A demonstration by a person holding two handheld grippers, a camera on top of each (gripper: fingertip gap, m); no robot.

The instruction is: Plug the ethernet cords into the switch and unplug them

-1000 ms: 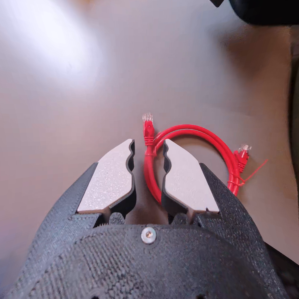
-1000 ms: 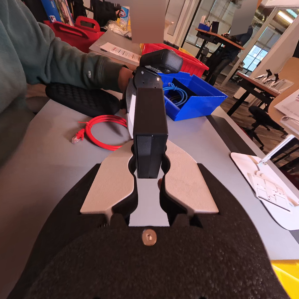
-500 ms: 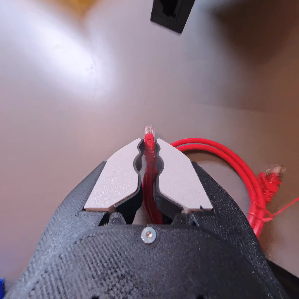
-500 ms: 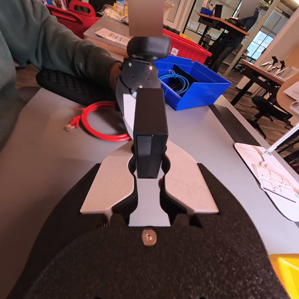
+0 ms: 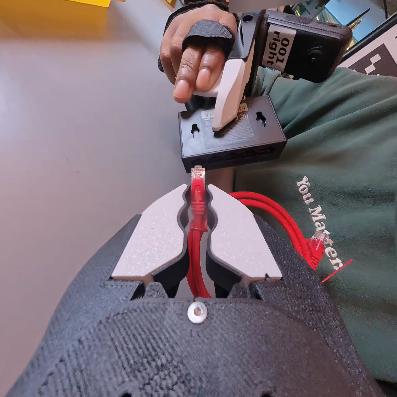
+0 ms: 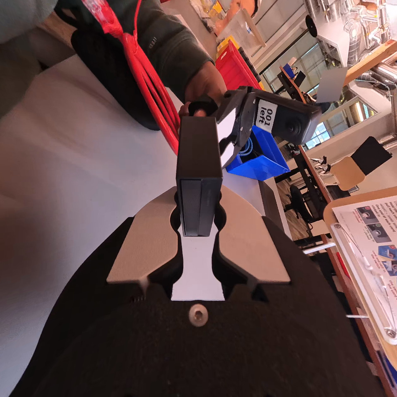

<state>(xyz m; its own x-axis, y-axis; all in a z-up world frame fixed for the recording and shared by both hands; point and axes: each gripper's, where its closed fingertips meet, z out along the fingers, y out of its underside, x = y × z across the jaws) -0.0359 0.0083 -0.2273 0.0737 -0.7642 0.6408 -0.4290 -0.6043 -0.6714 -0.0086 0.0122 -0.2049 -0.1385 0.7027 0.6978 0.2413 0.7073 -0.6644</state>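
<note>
Left wrist view, centre: left gripper (image 5: 198,189) clamping tight on one red coiled ethernet cord (image 5: 196,206) behind its clear plug (image 5: 198,171), plug tip pointing just below the port row of one black box-shaped switch (image 5: 232,133), not yet inserted. Second plug (image 5: 316,247) hanging at right. Right wrist view, centre: right gripper (image 6: 198,206) squeezing that switch. Printed label showing on the switch's underside, stickers on both cameras.
</note>
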